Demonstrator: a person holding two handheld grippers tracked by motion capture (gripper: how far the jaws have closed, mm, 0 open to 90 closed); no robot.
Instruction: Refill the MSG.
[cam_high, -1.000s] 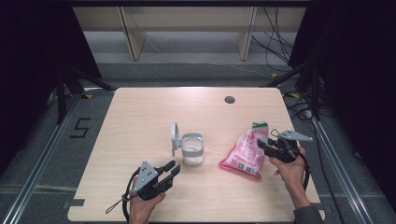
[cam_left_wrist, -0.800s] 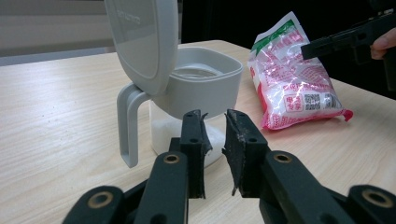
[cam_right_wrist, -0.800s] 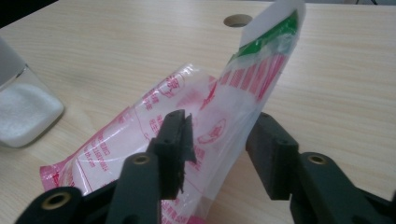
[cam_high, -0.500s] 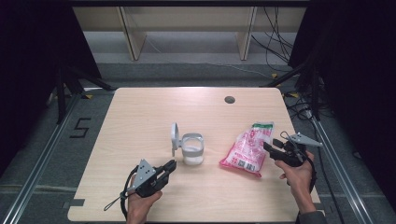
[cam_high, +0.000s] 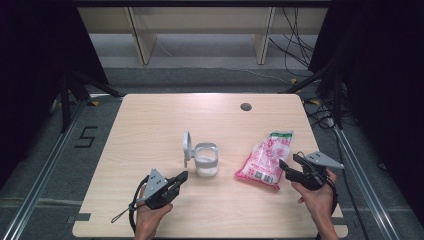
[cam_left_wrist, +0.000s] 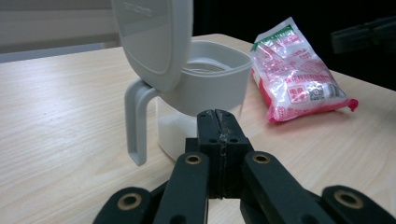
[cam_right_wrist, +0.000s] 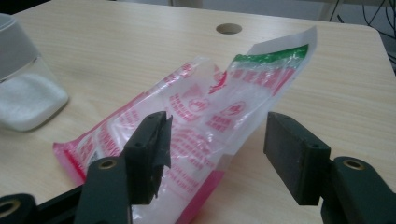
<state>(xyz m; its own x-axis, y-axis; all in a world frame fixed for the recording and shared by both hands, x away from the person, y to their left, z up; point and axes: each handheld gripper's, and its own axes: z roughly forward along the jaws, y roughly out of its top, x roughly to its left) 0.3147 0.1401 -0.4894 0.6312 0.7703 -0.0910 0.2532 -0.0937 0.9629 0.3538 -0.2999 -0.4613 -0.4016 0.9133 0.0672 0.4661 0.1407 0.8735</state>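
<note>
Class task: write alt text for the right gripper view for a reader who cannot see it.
Two open black jaws of the right gripper frame a pink and white plastic bag lying on a wooden table, with a lidded container at the left edge.

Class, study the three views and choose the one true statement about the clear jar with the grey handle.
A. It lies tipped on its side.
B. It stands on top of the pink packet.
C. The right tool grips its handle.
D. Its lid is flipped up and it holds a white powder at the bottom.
D: the jar stands upright with its lid raised, white powder at the bottom, apart from the pink packet.
</note>
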